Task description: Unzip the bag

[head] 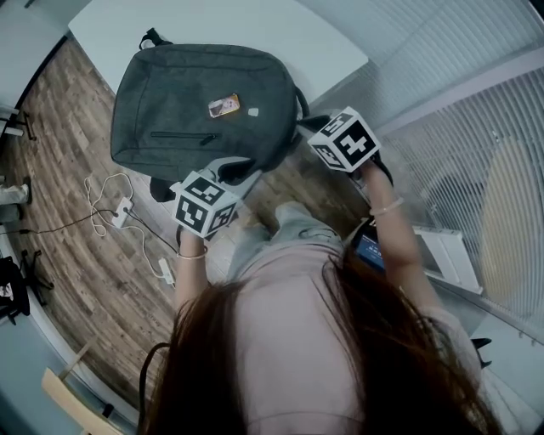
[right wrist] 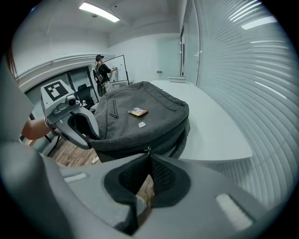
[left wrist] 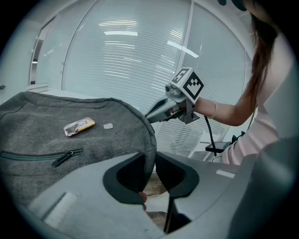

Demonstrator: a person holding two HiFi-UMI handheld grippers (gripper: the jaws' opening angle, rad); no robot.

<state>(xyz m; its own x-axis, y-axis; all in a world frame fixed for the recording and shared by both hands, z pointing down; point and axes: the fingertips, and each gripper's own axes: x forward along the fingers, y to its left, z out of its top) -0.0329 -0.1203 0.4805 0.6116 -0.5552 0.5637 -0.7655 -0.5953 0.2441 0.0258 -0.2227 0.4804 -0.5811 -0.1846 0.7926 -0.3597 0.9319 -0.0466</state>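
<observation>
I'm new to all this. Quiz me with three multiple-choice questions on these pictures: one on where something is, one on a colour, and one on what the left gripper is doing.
1. Where does the bag lie?
A on the floor; B on the white table; C on a chair.

2. What colour is the bag?
A red; B yellow; C dark grey.

3. What are the jaws of the left gripper doing?
A clamping the bag's edge; B standing wide open in the air; C closed on nothing.

Answers:
1 B, the head view shows the bag resting on the white tabletop.
2 C, its fabric is dark grey in every view.
3 A, the left gripper view shows the bag's edge pinched between the jaws.
</observation>
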